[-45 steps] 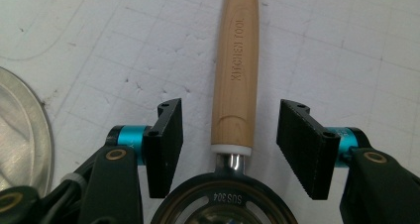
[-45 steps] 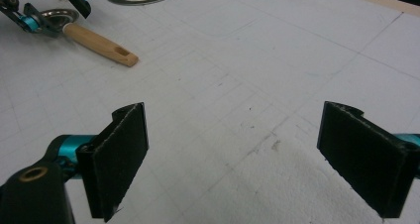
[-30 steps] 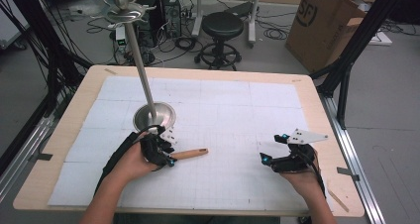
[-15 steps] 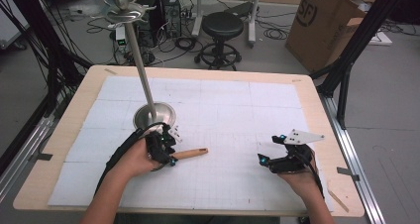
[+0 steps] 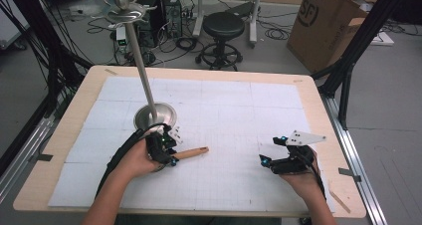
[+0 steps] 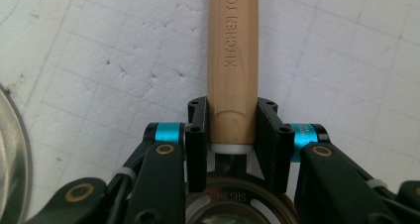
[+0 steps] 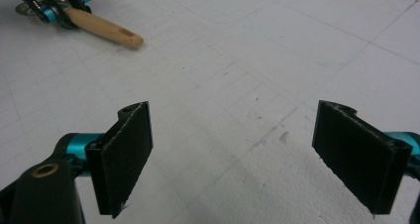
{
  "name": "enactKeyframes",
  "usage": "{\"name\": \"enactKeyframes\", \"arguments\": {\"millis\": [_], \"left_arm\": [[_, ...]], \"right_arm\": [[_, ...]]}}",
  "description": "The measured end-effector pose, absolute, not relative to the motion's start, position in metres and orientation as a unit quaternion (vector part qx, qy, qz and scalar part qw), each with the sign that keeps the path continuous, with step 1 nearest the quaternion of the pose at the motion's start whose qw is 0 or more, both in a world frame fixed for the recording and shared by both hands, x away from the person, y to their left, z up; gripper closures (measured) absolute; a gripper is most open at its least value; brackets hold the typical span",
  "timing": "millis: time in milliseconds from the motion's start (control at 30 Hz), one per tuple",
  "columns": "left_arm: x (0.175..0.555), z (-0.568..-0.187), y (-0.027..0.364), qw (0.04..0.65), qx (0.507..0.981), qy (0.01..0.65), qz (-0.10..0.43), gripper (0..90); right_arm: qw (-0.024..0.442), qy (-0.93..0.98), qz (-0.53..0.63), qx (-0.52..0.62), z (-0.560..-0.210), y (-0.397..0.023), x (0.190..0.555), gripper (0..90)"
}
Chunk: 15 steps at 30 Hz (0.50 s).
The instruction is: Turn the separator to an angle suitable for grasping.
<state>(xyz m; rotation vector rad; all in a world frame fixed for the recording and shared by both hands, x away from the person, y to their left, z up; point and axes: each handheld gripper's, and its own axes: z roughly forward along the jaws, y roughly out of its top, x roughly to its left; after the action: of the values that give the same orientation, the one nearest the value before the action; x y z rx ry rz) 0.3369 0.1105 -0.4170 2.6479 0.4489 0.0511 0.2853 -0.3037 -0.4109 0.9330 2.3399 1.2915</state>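
Left claw (image 6: 232,135) clamped on wooden handle (image 6: 232,65), jaws just closing, pads pressing both sides of handle near its metal end. In high view left claw (image 5: 166,150) lower left of centre, handle (image 5: 191,153) lying flat, pointing right across white mat (image 5: 239,110). Metal stand (image 5: 155,116) with tall pole just above left claw, base close to it. Right claw (image 7: 233,154) wide open, nothing between jaws, hovering low over mat. In high view right claw (image 5: 278,158) lower right, well apart from handle. Handle (image 7: 101,27) upper left in right gripper view. Wooden surface (image 5: 318,105) under mat.
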Motion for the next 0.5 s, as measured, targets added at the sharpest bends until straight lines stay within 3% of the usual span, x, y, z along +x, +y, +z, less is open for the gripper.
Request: {"name": "enactKeyframes", "arguments": {"millis": [500], "left_arm": [[0.321,-0.387,0.133,0.368,0.917,0.152,0.023,69.0]], "right_arm": [[0.154,0.818,0.449,0.326,-0.412,-0.303,0.285,14.9]]}}
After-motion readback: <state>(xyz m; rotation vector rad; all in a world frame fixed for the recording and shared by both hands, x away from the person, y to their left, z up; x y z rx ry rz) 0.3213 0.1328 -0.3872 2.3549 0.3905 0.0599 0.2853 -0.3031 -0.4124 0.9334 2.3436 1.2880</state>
